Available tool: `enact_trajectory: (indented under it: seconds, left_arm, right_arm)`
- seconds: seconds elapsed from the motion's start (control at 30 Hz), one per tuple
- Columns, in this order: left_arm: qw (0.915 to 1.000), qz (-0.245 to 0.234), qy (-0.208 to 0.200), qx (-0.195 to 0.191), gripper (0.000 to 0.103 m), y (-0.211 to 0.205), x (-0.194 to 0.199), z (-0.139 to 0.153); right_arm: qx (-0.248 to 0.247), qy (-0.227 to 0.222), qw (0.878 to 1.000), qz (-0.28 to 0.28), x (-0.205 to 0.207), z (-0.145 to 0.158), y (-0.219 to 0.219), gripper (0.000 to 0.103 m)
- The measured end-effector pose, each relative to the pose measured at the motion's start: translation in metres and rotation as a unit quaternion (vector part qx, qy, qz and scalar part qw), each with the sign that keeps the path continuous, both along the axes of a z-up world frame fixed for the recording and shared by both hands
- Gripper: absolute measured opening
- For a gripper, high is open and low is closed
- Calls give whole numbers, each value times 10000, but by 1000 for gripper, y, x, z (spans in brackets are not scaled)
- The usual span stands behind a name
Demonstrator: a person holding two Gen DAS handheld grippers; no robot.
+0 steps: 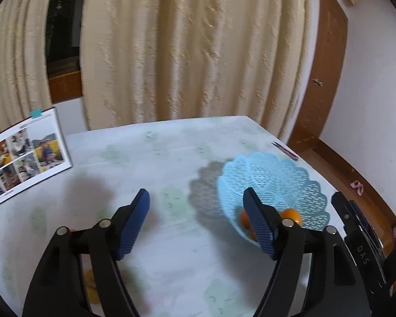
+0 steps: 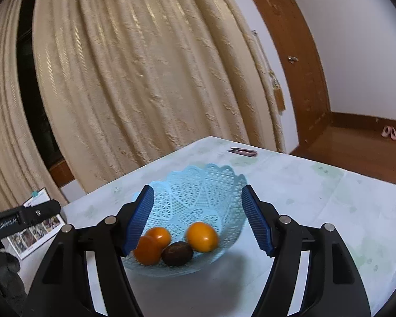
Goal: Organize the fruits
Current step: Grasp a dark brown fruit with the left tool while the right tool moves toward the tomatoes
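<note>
Sitting in the pale blue lattice basket (image 2: 198, 192) near the bench's (image 2: 316, 192) far right corner are three smooth orange fruits (image 2: 202, 236) and one dark, matte, oval fruit (image 2: 177, 253), so most of the sorting looks done. More orange shapes (image 1: 91, 288), blurred, lie at the near left edge, probably still to collect. Both the left gripper (image 1: 198, 224) and the right gripper (image 2: 198, 220) have jaws spread wide, holding nothing. A glossy photo booklet (image 1: 26, 155) stands at the far left.
</note>
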State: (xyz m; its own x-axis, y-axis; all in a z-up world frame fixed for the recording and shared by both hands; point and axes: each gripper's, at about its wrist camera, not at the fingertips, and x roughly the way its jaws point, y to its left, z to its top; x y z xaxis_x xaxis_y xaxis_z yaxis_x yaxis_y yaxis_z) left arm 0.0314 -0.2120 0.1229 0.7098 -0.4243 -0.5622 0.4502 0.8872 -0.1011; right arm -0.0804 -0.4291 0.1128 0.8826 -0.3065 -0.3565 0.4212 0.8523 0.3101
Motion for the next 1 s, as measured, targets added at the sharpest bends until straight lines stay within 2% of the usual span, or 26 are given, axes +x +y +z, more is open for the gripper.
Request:
enact_trajectory:
  seconds: [0.13,0.27,0.43,0.57,0.77,1.0]
  left_arm:
    - [9994,335,-19,7,77,27,2,3]
    - [9970,755,-156,111,82,57,1,3]
    - [9916,1220,-283,308,84,95,-2,0]
    - [9862,1578,-321,386,85,128,-4,-3]
    - [9788,2008,-184,346,85,173,-2,-13]
    - [9723,2300,-53,403,85,205,-2,-25]
  right_arm:
    - [-123,26,9993,357,6,0,13,78]
    - [-273,66,9960,848,11,0,30,79]
    - [-105,283,9857,1659,23,-6,48,79]
    - [-286,363,9767,2098,25,-8,68,79]
    - [-582,523,9652,2496,31,-11,91,79]
    - [-407,668,9655,2484,39,-15,89,79]
